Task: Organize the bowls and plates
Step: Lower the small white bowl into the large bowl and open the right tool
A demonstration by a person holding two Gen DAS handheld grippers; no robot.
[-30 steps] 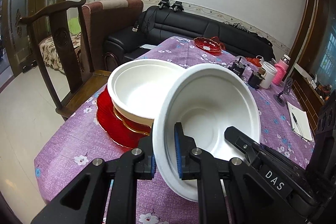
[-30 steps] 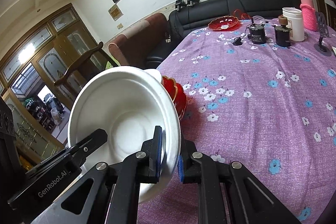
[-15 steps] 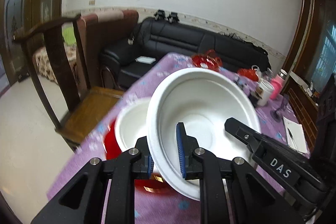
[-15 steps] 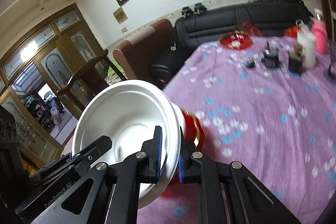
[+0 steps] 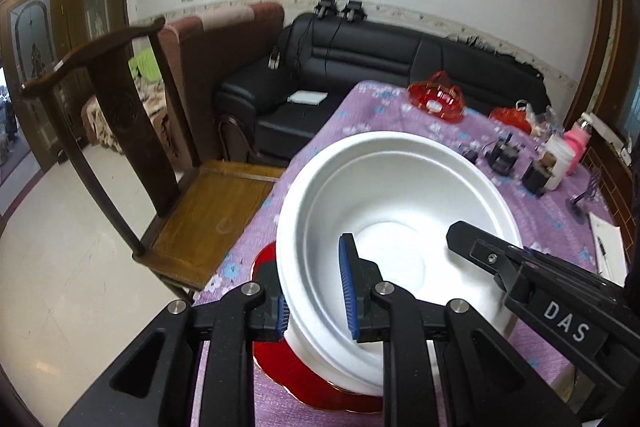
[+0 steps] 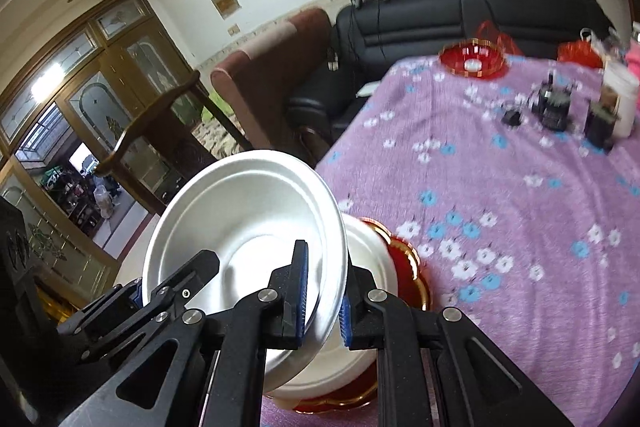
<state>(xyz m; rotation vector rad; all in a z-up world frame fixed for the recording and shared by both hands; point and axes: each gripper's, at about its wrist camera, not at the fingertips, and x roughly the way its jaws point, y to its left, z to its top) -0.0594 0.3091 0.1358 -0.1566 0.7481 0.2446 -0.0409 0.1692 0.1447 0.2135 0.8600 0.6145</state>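
Compared with a second earlier, the white bowl (image 5: 394, 227) had travelled from beside the stack to directly above it. Before, it hung to the right of the second white bowl (image 6: 366, 251), which showed its whole inside; now that lower bowl was almost covered, and only a part of its rim appeared under the carried one in the right wrist view. Both sat over the red plate (image 5: 320, 391) with gold edge, near the corner of the desk (image 6: 500, 187) under its purple flowered cloth. I judged that the nesting step was almost at its end: the bowl was lined up with the one below and needed only to be lowered and let go.

The left tongs (image 5: 314, 293) stood on the near left rim of the carried bowl, one blue pad inside and one outside. Its jaws had just been opening a little, and in the left wrist view a clear gap showed between the inner pad and the bowl wall, so the grip there seemed loosened, not pressing. The right tongs (image 6: 322, 301) remained clenched on the opposite rim, the thin edge pinched between both pads, and so it carried the weight. The bowl was tilted, its open side toward the cameras. Whether it already touched the lower bowl, I could not tell.
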